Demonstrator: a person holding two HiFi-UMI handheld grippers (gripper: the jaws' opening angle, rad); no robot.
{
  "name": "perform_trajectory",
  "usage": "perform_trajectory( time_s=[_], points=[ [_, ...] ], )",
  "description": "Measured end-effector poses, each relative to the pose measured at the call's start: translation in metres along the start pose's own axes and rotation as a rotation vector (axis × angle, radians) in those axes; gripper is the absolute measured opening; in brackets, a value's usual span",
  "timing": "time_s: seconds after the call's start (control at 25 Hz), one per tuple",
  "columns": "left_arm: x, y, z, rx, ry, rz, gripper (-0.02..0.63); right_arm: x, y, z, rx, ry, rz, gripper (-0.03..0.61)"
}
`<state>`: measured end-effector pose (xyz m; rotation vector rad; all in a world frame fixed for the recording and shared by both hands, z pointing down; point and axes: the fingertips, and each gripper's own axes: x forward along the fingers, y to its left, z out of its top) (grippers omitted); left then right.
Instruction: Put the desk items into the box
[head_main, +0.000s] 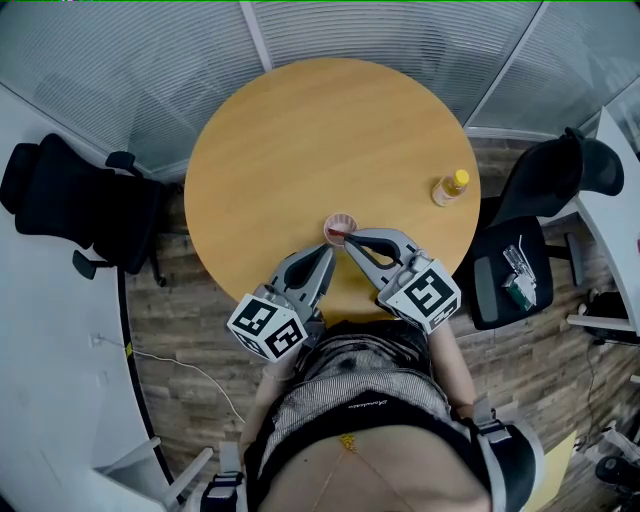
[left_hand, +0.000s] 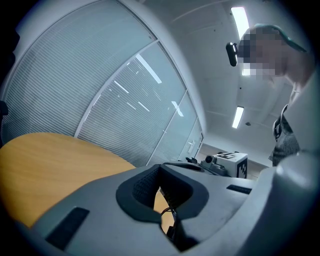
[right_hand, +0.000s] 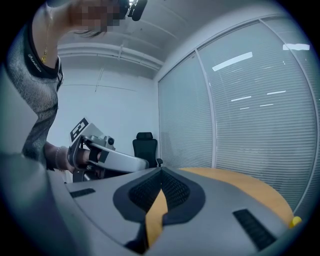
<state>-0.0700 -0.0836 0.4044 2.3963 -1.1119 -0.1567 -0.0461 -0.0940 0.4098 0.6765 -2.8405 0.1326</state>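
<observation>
A: Where do the desk things lie?
B: A pink ring (head_main: 341, 228), small and round, maybe a tape roll, sits on the tabletop (head_main: 300, 130). A yellow-capped bottle (head_main: 451, 187) stands well apart, to the ring's right. No box shows in any view.
A: And the jaws?
B: Both pairs are pressed together with nothing between them. The right gripper (head_main: 347, 238) has its tips at the ring's near rim and seems to touch it. The left gripper (head_main: 327, 251) lies just beside the ring, on its near-left.
A: How would you do it well?
B: As I judge it, closed tips can only nudge the ring. To lift it, the right jaws would have to part, straddle one wall and close gently, since so light a thing may skid. The left could steady the ring's other side. Find the box before carrying.
A: Any writing?
B: Only black-and-white square markers on the gripper cubes, no words. A green packet (head_main: 518, 280) on a chair (head_main: 490, 300) right of the ring has print too small to read
</observation>
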Motion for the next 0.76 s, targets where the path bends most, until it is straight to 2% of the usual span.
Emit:
perform_trajectory(
  time_s=[0.76],
  points=[
    [-0.0072, 0.0001, -0.0020, 0.002, 0.003, 0.004, 0.002, -0.0037, 0.0024, -0.0026, 0.004, 0.013, -0.030, 0.023]
  ],
)
